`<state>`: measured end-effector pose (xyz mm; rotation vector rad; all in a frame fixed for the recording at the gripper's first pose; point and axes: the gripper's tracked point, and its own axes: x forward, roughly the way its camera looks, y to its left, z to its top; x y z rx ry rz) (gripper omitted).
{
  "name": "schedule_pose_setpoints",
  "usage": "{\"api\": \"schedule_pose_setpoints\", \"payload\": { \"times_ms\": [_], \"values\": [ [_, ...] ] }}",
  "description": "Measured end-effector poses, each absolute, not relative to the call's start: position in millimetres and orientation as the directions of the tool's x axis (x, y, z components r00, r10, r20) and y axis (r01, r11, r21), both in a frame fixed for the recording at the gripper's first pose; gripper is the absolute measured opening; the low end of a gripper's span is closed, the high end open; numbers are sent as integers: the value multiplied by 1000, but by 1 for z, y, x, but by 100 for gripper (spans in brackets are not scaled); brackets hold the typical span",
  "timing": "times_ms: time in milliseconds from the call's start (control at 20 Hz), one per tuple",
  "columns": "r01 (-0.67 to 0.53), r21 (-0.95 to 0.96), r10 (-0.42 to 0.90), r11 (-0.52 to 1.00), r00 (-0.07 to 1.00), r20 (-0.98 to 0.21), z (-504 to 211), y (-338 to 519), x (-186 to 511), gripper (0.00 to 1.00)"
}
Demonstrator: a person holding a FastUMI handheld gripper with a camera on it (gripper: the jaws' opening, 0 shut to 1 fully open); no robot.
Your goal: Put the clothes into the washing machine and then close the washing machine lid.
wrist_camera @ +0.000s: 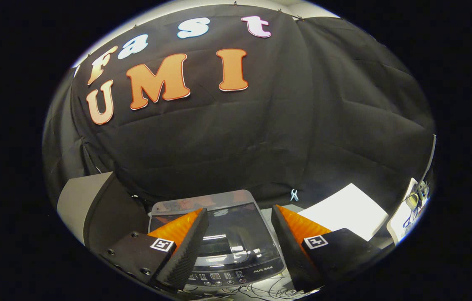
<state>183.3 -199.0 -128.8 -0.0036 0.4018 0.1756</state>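
Jaws: spread wide, holding nothing, gripper (pixel 240 215) held above the machine | Washing machine (pixel 223 238): just ahead and below, seen between the fingers, its control panel nearest them | Lid (pixel 236 234): appears down, dark glass, contents not visible | Clothes: none seen | White sheet (pixel 344 211): beside the machine.

washing machine (pixel 219 246) below, between tool (pixel 240 217) fingers, apart | white sheet (pixel 344 211) right of machine

A dark-topped washing machine (pixel 223 238) is seen from above, its glossy lid (pixel 227 228) lowered flat, a control panel (pixel 219 276) along its near edge.
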Motion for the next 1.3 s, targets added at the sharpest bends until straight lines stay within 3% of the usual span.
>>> {"api": "schedule_pose_setpoints", "payload": {
  "times_ms": [1300],
  "values": [
    [-186, 40, 187, 982, 897, -401, -136, -194, 181, 97]
  ]
}}
